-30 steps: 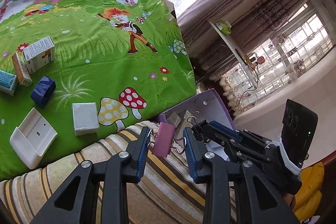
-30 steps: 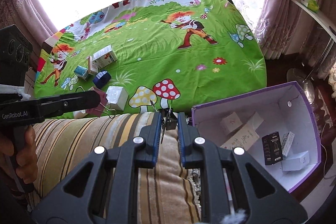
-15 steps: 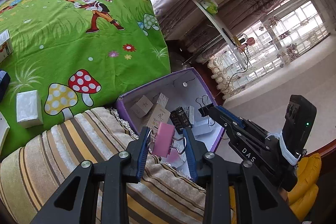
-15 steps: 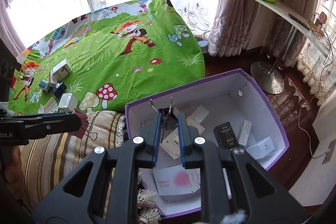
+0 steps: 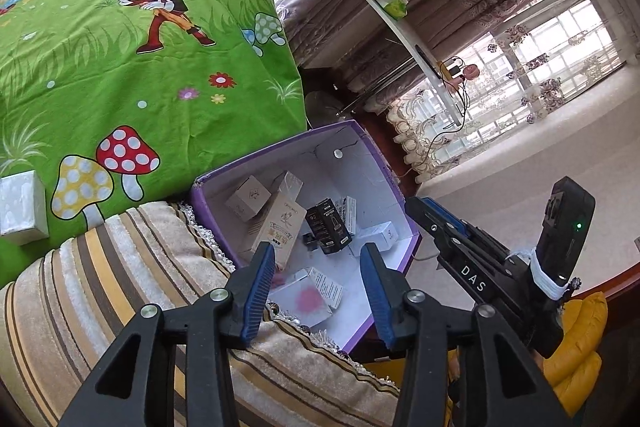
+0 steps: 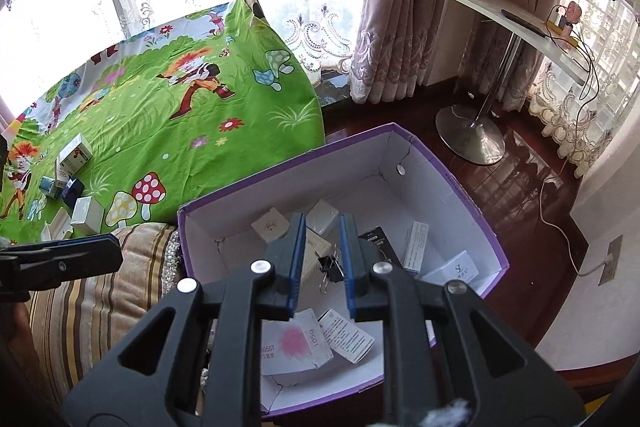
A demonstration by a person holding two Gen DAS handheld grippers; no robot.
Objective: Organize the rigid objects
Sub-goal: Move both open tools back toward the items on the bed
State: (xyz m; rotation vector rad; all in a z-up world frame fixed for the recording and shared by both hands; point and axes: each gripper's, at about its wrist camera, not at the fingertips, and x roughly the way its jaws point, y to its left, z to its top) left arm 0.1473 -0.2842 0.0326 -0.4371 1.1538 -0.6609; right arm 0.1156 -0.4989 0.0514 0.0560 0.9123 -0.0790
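Both grippers hang over the purple cardboard box [image 5: 280, 151] [image 6: 280, 163], which holds several small cartons. My left gripper [image 5: 320, 257] is opening and has nothing between its blue pads; a pink smear by the left pad may be the pink binder clip, I cannot tell. My right gripper [image 6: 322, 227] is opening too. A black binder clip [image 6: 332, 269] sits loose between its jaws, not pressed by either pad. The right gripper's [image 5: 418, 207] tip shows at the box's right rim. The left gripper's [image 6: 114, 247] tip shows over the cushion.
The box stands on the dark wooden floor against a striped cushion [image 5: 120, 287]. On the green cartoon sheet [image 6: 160, 115] lie a white box [image 5: 20, 207] [image 6: 86, 215], a blue object [image 6: 72, 189] and more small cartons [image 6: 72, 155]. A round table foot [image 6: 468, 135] stands behind the box.
Both grippers moved from above the cushion to above the purple box. Both sets of jaws widened. The pink clip left the left jaws and the black clip came free in the right.
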